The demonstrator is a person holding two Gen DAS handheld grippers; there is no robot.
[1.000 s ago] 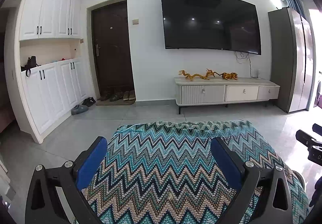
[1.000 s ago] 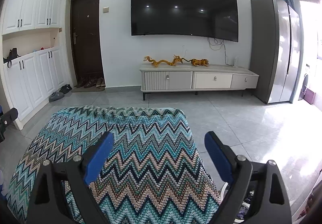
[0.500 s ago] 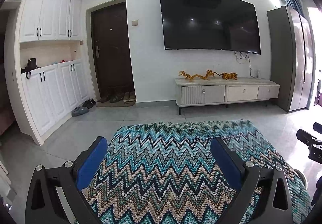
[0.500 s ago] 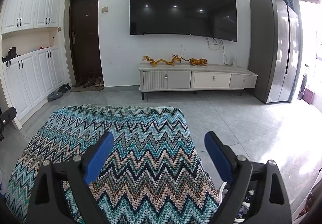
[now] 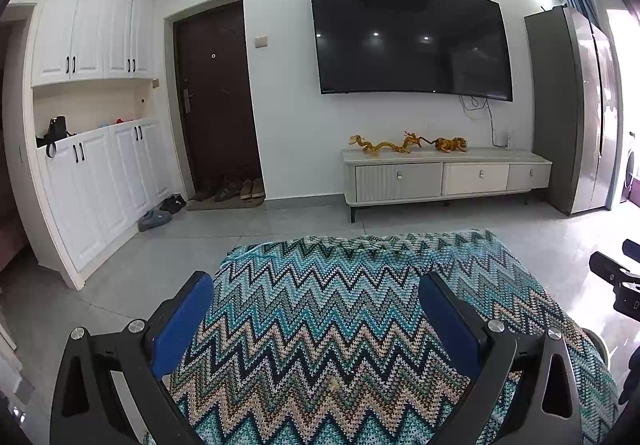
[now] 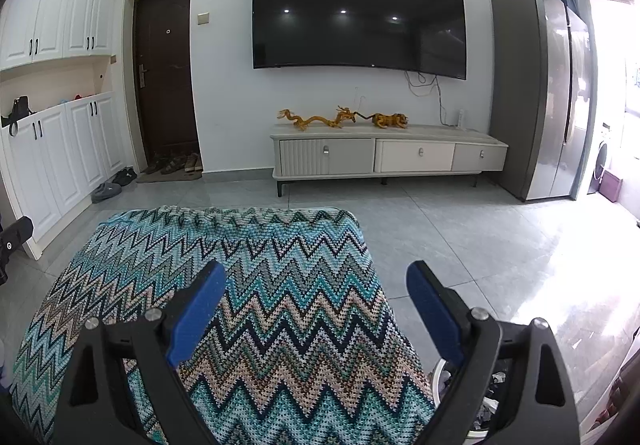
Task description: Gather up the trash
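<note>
Nothing has really shifted since the earlier frames: both claws hang where they were over the zigzag blanket (image 5: 320, 325), and the room ahead looks the same. From the left wrist view, the left gripper (image 5: 316, 281) stands wide open, blue pads far apart with only blanket showing between them, holding nothing. A small pale speck (image 5: 331, 385) lies on the weave below and between its fingers; whether it is litter I cannot tell. The right gripper (image 6: 316, 277) is equally spread and empty, with the blanket's right edge running beneath it. Low beside its right finger sits a white bin (image 6: 486, 397) with crumpled scraps inside, partly hidden by the claw. Ahead of both claws are the TV (image 6: 356, 11) and the cabinet (image 6: 388, 153) beneath it.
</note>
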